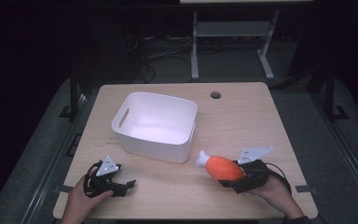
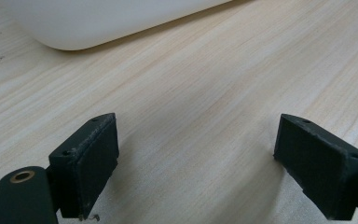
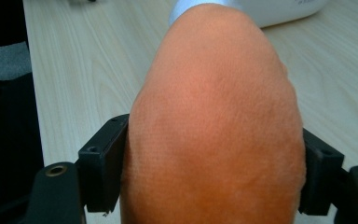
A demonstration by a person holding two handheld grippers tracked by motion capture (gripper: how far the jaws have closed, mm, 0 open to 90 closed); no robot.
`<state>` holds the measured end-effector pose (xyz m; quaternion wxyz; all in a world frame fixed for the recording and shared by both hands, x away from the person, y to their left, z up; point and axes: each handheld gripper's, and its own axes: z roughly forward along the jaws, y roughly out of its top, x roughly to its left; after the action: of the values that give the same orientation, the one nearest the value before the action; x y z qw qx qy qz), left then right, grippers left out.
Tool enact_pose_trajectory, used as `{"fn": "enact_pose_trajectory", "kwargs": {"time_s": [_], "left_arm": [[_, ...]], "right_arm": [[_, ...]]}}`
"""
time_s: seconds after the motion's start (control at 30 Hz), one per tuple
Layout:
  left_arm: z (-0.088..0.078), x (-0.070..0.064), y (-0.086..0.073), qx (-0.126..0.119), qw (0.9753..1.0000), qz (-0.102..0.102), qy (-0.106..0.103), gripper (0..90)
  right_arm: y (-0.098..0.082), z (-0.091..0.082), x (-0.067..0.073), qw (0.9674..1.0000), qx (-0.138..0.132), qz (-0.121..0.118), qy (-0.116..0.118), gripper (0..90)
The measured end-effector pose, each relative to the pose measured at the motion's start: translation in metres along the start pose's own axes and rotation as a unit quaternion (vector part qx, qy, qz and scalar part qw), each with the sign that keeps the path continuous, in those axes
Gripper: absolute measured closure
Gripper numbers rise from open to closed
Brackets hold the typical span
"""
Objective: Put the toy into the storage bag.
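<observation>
An orange plush drumstick (image 1: 223,167) with a white bone end lies just right of the white bin's (image 1: 156,126) near corner, its white tip pointing toward the bin. My right gripper (image 1: 239,177) is shut on its fat orange end; in the right gripper view the drumstick (image 3: 214,121) bulges between both jaws. My left gripper (image 1: 128,185) rests on the table near the front left edge, open, with bare wood between its jaws (image 2: 196,163). The bin's rounded wall (image 2: 98,21) shows ahead of it.
The bin is empty and stands at the middle of the wooden table (image 1: 242,121). A round cable hole (image 1: 215,95) sits at the table's far side. Beyond the table, a white desk frame (image 1: 233,42) and cables lie on the dark floor.
</observation>
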<state>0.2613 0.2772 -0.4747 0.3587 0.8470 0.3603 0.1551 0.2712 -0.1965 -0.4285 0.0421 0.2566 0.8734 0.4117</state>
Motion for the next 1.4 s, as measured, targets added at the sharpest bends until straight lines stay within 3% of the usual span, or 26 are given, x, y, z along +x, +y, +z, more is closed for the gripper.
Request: {"fn": "enact_pose_trajectory", "kwargs": {"time_s": [0.73,1.4], "left_arm": [[0.0,0.0,0.0,-0.001,1.0,-0.002,0.0,12.8],[0.0,0.0,0.0,-0.002,1.0,-0.002,0.0,12.8]], "right_arm": [[0.024,-0.016,-0.008,0.999,-0.015,-0.03,0.028,24.8],[0.052,-0.032,-0.014,0.9976,-0.031,-0.052,0.034,24.8]]}}
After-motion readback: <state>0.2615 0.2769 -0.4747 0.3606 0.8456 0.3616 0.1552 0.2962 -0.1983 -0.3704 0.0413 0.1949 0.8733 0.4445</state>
